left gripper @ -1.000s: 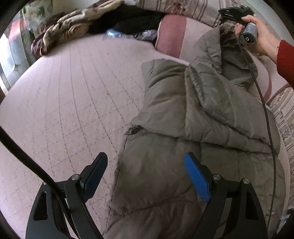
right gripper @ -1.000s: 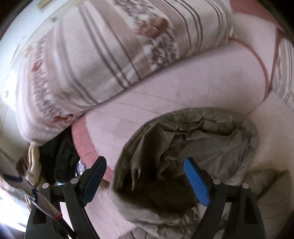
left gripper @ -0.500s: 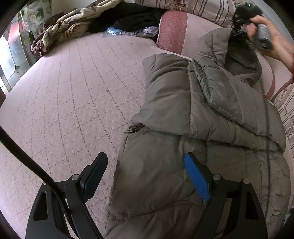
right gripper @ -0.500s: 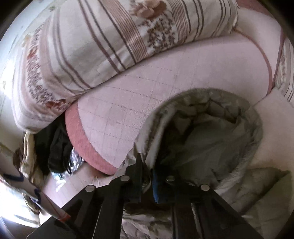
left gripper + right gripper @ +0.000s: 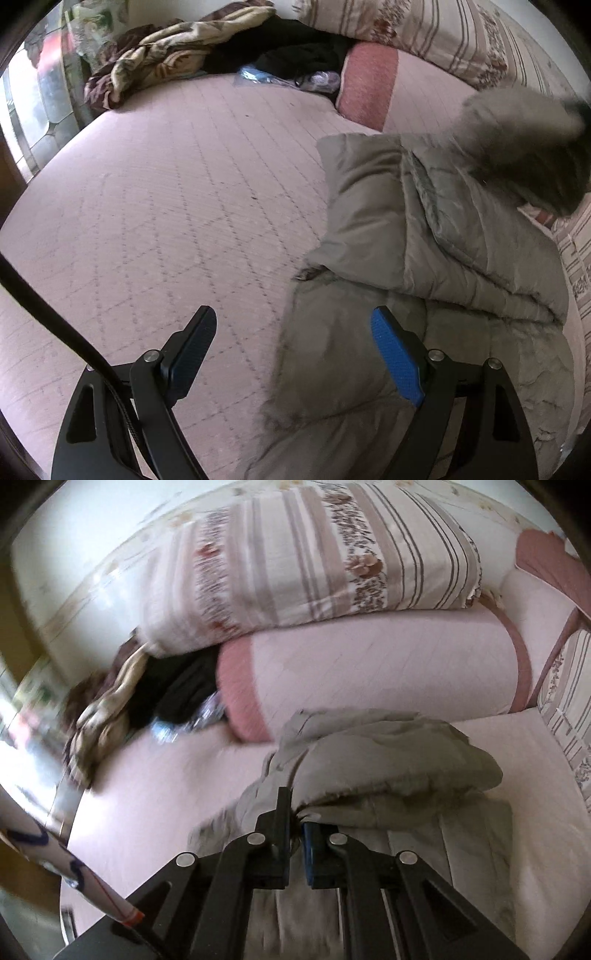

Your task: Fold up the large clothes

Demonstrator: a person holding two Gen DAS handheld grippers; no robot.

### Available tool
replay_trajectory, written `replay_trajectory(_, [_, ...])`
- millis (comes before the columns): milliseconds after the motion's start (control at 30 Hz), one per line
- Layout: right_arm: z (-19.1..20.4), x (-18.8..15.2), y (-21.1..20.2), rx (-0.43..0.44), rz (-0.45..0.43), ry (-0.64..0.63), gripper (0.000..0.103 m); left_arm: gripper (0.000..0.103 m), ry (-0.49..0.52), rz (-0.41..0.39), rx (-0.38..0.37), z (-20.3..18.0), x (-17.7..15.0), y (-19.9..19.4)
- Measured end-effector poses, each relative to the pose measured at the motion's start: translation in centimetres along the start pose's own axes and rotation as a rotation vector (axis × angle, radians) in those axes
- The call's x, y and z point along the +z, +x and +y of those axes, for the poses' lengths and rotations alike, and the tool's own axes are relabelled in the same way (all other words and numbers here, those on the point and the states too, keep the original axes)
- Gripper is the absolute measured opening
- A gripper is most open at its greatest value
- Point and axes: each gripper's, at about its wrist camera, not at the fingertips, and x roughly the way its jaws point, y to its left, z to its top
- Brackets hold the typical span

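1. Far left on the bed point(image 5: 155, 192), a patterned blanket point(image 5: 155, 55) lies crumpled beside dark clothes point(image 5: 291, 51), well apart from the work.
2. Near left, the left gripper point(image 5: 291, 354) stands wide with nothing between its pads; its left finger hangs over bare quilted bedding and its blue-padded right finger over the jacket's near edge.
3. Right of centre, the grey padded jacket point(image 5: 424, 258) lies spread on the bed, with one sleeve already laid across the body, so I judge that first fold done.
4. Far right, the jacket's hood point(image 5: 517, 136) is raised off the bedding and blurred, just in front of the pink bolster point(image 5: 369, 88) and striped pillow point(image 5: 424, 33).
5. From the right wrist view, the right gripper point(image 5: 295, 834) is clamped narrow on a bunch of the hood's fabric point(image 5: 388, 760), lifted above the jacket's body.
6. Judgement: the task is partway. The hood seems about to be turned down over the body; the near hem is not yet folded up, and the free left gripper looks placed for that.
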Motion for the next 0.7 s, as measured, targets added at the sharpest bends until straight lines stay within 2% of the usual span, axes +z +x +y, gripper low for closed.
replay_trajectory(167, [0.3, -9.4, -3.3, 0.046, 0.087, -0.04, 0.006, 0.085, -0.054, -0.031, -0.003, 2.0, 0.0, -1.9])
replay_trajectory(300, [-0.9, -15.4, -0.7, 0.054, 0.199, 0.024, 0.006, 0.085, -0.086, -0.041, 0.001, 3.0, 0.0, -2.4])
replay_trajectory(467, [-2.0, -18.9, 5.3, 0.027, 0.287, 0.115, 0.006, 0.085, -0.095, -0.038, 0.012, 3.4, -0.2, -2.5])
replay_trajectory(600, [-1.6, -19.3, 9.3, -0.013, 0.317, 0.112, 0.006, 0.085, -0.086, -0.044, 0.021, 3.4, -0.2, -2.7])
replay_trajectory(700, [-1.4, -18.8, 10.8, -0.034, 0.299, 0.113, 0.006, 0.085, -0.091, -0.043, 0.024, 3.4, -0.3, -2.7])
